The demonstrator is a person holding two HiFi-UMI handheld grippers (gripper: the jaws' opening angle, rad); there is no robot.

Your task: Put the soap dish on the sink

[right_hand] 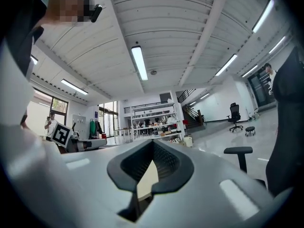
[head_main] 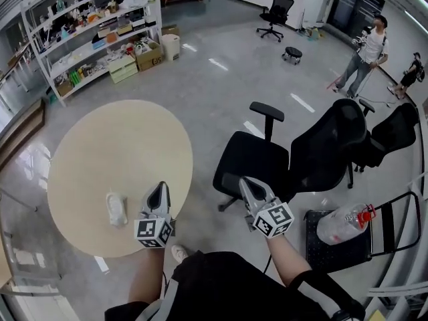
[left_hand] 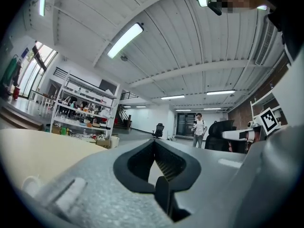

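Open left claw (head_main: 161,191) first, then reach for soap dish (head_main: 117,208).
Both claws shut, empty. Dish on table (head_main: 100,146) by near edge, just beside left claw; right claw (head_main: 247,186) off table.

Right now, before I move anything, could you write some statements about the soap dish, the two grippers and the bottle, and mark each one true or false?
1. The soap dish lies on the round table. True.
2. The left gripper holds the soap dish. False: its jaws are closed on nothing, and the dish lies on the table to that gripper's left in the head view.
3. The right gripper is above the table. False: it is off the table, in front of a black chair.
4. A bottle with a red cap lies on its side on a seat at the right. True.
5. Both grippers are shut. True.
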